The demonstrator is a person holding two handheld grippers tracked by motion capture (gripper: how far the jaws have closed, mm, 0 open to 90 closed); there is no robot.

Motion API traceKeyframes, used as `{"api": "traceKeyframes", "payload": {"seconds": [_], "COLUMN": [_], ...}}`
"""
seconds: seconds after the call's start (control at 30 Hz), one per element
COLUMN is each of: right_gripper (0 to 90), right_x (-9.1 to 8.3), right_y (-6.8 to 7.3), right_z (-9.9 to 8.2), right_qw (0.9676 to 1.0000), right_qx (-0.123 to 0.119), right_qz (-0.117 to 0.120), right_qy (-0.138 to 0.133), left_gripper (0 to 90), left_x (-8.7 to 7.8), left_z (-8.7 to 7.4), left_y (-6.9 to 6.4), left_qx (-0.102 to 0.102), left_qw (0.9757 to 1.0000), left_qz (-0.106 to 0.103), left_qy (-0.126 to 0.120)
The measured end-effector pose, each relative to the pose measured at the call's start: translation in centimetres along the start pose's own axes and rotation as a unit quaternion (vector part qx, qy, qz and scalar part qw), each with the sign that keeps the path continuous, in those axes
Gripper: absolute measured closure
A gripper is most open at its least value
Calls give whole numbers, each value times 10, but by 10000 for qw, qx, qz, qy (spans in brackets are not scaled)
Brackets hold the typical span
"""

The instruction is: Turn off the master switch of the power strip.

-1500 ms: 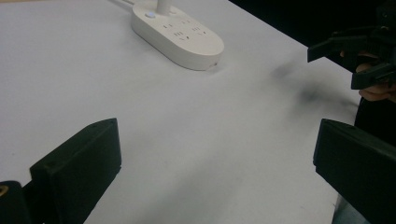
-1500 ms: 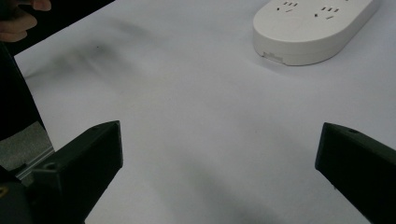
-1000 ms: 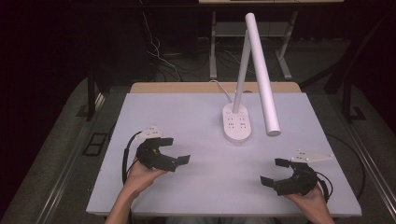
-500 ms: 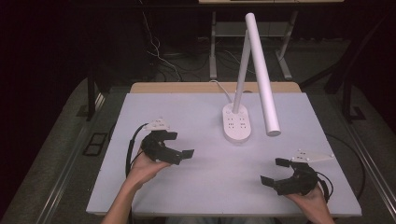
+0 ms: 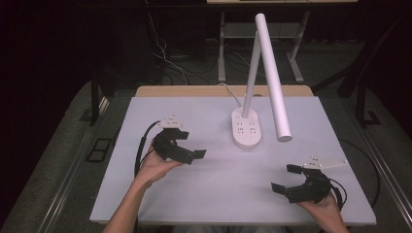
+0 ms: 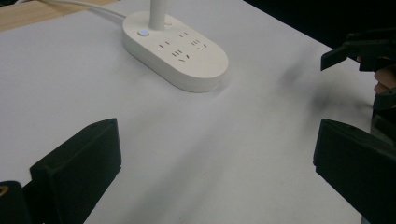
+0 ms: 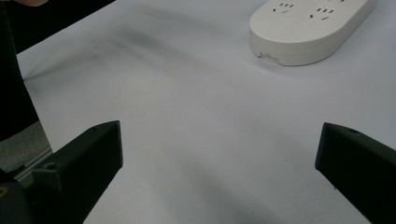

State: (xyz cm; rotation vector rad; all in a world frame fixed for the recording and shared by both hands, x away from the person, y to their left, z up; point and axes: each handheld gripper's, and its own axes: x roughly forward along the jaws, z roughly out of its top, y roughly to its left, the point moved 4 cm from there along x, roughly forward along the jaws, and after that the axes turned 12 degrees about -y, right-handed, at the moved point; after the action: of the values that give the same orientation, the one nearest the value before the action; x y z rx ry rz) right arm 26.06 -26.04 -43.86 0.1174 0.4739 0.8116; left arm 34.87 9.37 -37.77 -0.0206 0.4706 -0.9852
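I see left gripper [image 5: 191,144] over left half of table [image 5: 145,194], jaws wide apart, nothing between, aimed toward lamp base [image 5: 246,128]. Right gripper [image 5: 287,178] low near front right corner, jaws also apart and empty, held in hand [image 5: 324,206]. Lamp base stands at table centre-back, well apart from both. Lamp head [image 5: 273,77] cut off in gripper views. Small button light [image 6: 143,32] on base, label too small for me.

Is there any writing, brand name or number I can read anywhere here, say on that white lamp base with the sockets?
None can be read.
Lamp base: socket slots and a small lit button, no lettering visible.
Lamp head: plain white, no marks.
Left gripper and right gripper: black, no legible label.
Table: bare, unprinted.
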Motion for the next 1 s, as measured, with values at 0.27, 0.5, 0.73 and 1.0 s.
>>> {"api": "traceKeyframes", "payload": {"seconds": [0.27,0.5,0.73,1.0], "right_gripper": [1,1,1,1], "right_x": [0,-1,-2,-2], "right_y": [0,0,-1,-2], "right_z": [0,-1,-1,-1], "right_qw": [10000,10000,10000,10000], "right_qx": [27,60,15,22], "right_qz": [-8,-18,-37,-55], "right_qy": [19,12,-24,-10], "left_gripper": [0,0,0,0], "left_x": [6,11,19,29], "left_z": [8,17,22,34], "left_y": [4,7,13,20], "left_qx": [59,107,147,195], "left_qw": [10000,9999,9997,9994], "left_qz": [-6,-28,-49,-64], "left_qy": [49,95,167,281]}}
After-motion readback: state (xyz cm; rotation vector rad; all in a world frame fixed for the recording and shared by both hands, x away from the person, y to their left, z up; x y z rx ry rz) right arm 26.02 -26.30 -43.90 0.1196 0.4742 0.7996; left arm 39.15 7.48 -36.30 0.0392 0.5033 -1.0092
